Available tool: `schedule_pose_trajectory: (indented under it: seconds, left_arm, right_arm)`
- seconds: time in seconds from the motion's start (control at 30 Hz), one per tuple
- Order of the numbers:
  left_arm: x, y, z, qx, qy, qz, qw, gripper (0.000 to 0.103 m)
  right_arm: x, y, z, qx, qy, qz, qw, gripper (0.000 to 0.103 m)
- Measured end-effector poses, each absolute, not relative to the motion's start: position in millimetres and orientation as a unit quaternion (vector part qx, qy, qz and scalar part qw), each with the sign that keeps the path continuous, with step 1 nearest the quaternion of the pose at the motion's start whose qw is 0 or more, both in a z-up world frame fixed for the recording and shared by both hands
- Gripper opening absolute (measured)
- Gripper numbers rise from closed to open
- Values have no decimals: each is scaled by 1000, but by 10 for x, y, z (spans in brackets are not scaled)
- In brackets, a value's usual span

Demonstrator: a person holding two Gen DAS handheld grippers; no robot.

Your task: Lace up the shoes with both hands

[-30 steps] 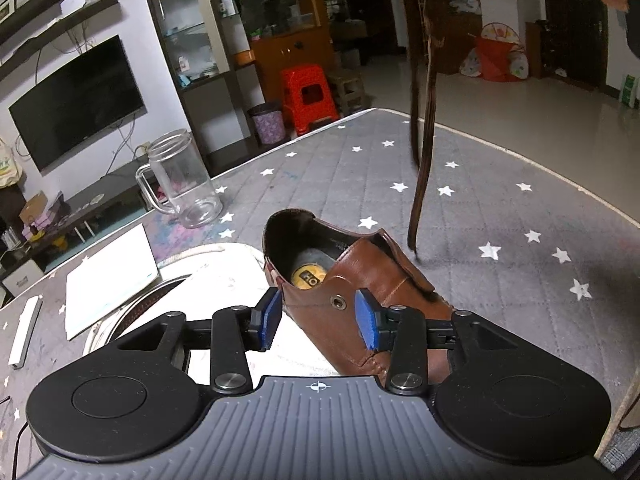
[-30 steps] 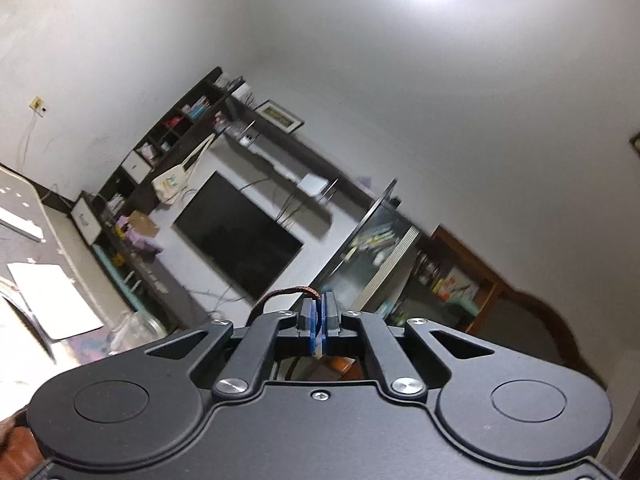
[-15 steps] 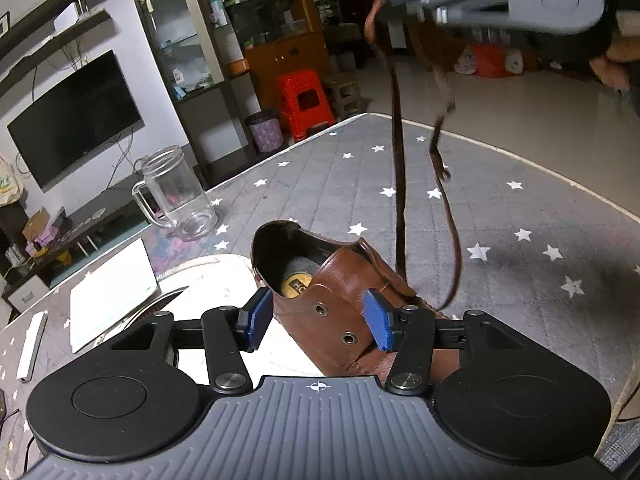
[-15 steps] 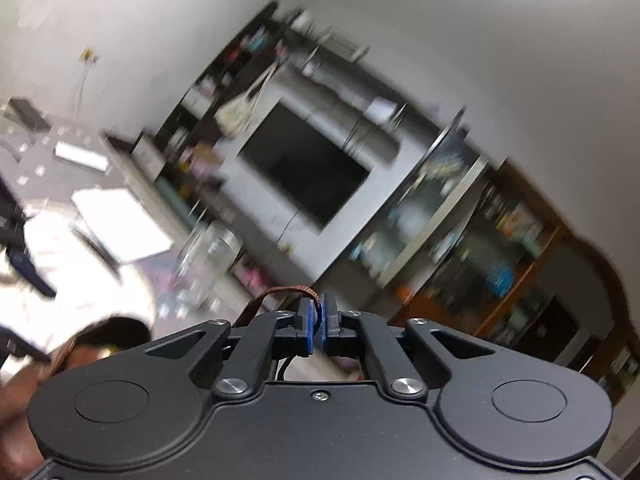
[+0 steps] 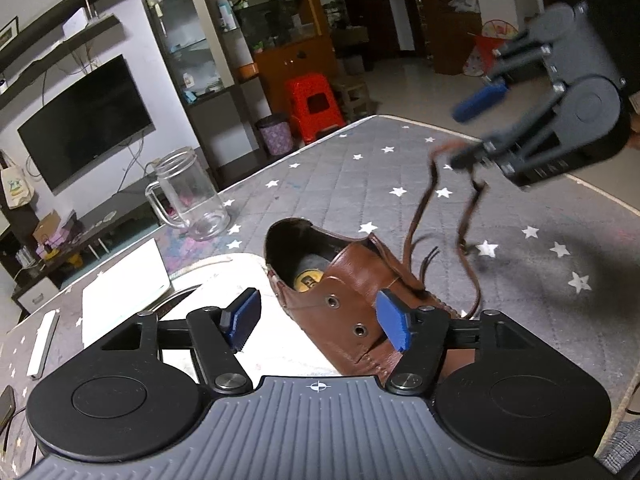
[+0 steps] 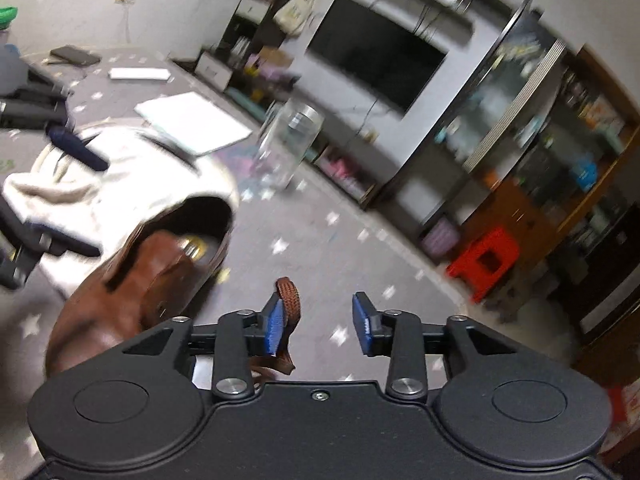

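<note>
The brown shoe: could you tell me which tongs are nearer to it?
Left. The left tongs sit open right at the brown shoe, one pad against its side. The right tongs hang open above and beyond it, the lace draped on them.

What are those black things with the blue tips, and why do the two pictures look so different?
They are two hand-held claws; a person holds one in each hand, and each carries a camera looking along its fingers. One picture comes from the left claw, one from the right claw. The left claw is open around the side of the brown leather shoe, which lies on the grey quilted star-patterned cover. The right claw's jaws are open too; the brown woven shoelace drapes over one blue pad without being pinched. A clear glass mug and a white pad also lie there.
</note>
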State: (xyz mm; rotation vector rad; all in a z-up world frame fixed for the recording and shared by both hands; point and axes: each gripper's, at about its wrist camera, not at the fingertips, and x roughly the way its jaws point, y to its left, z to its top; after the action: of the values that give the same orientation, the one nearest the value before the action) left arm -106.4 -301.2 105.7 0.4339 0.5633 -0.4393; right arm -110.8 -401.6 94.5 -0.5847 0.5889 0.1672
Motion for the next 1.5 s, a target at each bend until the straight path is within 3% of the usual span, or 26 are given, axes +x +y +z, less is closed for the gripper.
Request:
schedule_pose_trajectory:
  seconds: [0.2,0.3,0.67,0.97,1.23,1.5]
  left_arm:
    - [-1072,-2931,1008,207,281,-201,915,67]
    - [-1076,-2872,973,211,282,-188,917,70]
    - [-1124,-2390,765,170,286,-104,937,74]
    - [-1029,-1688,438,111,293,18,949,76]
    - [-1014,-1064,240,53,301,57,950,77]
    - [-1003,-770,71,56,305,45,950,79]
  right_arm:
    - [-1061,-4093,723,-230,350,92,903,51]
    - [-1077,-4108,629,-212,363,101,902,60]
    - [-1788,-4452,132,-132,338,58,930,79]
    - [-2274,-5010,-93,-15,333,-3,943,81]
    - [-2697,-5099,-187,-8,317,-26,948,85]
    - [-2925,-5142,-149,0,313,-27,949,92]
